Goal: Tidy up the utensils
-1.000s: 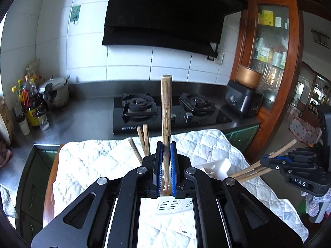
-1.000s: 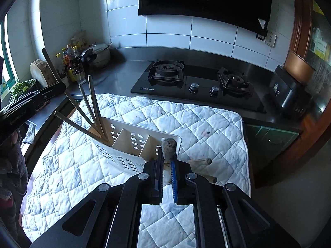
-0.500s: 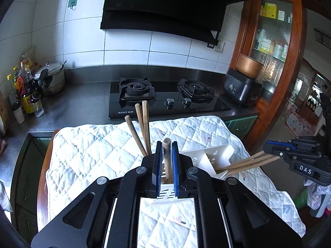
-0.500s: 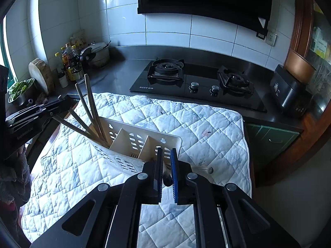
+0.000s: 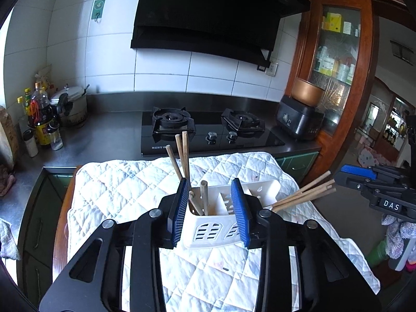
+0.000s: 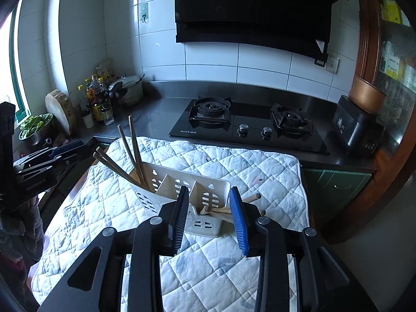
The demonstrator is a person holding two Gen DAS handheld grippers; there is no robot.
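Standing spread and empty, the left gripper (image 5: 211, 212) and right gripper (image 6: 210, 217) flank the white plastic caddy (image 6: 182, 187) on the quilted mat (image 6: 234, 166). Its wooden chopsticks (image 5: 182, 156) look light, stiff and smooth; pinching mid-shaft seems safest.

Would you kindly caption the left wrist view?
Open left tool above white caddy holding wooden chopsticks.

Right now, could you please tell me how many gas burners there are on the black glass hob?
2. One black gas burner sits left of the two knobs on the black glass hob, the other right of them. None seems hidden.
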